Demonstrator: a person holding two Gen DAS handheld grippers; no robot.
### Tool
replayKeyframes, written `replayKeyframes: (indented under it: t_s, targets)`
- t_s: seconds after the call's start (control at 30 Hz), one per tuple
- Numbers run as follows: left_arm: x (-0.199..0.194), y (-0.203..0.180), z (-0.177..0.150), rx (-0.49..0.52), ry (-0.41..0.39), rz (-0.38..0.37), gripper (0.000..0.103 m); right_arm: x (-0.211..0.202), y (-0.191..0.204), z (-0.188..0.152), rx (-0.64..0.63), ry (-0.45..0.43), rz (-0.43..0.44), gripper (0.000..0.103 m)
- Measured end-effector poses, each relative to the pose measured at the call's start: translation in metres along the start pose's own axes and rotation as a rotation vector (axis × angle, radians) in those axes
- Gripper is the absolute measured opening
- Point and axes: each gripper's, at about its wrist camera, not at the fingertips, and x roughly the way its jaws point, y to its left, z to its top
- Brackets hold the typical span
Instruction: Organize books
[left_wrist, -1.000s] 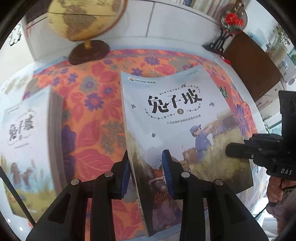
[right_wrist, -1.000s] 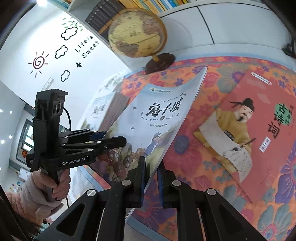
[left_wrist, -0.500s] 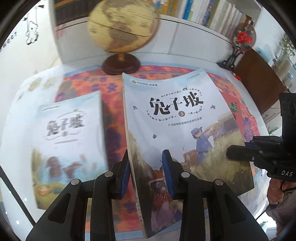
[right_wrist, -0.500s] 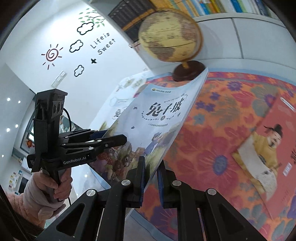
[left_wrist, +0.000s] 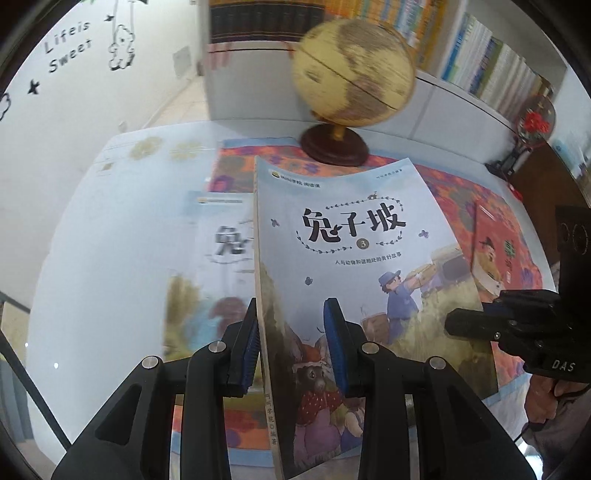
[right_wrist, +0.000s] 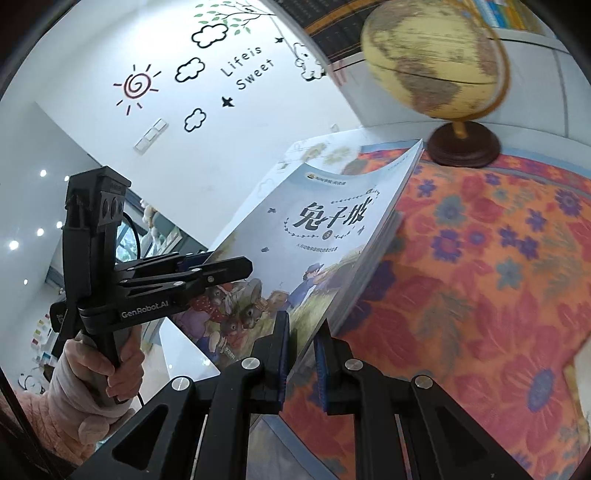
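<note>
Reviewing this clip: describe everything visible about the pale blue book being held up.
The pale blue book is a soft paperback with black Chinese title lettering, a circled 3, and an illustrated scene of rabbits and a blue-clad figure. It is off the table, tilted, its cover slightly bowed. The left tool clamps its spine edge; the right tool clamps the opposite edge. Nothing else visibly touches it.

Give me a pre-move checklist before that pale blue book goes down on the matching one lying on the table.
1. Left gripper clamped on the spine of the pale blue book: ok.
2. Right gripper clamped on its opposite edge: ok.
3. Book clear of the table, tilted: ok.
4. Matching book in sight below: ok, though blurred.
5. Edges lined up with it: cannot tell.
6. Globe out of the path: ok, it stands behind.
</note>
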Motion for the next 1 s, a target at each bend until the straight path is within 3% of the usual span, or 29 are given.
replayKeyframes:
  t_s: [0.47, 1.0]
  targets:
    - [0.011, 0.049, 0.003, -0.063, -0.002, 0.037, 0.029, 0.044, 0.013, 0.021, -0.010, 0.023, 0.030, 0.012]
    - [0.031, 0.075, 0.001, -0.104, 0.026, 0.036, 0.029, 0.075, 0.010, 0.025, 0.005, 0.067, 0.017, 0.013]
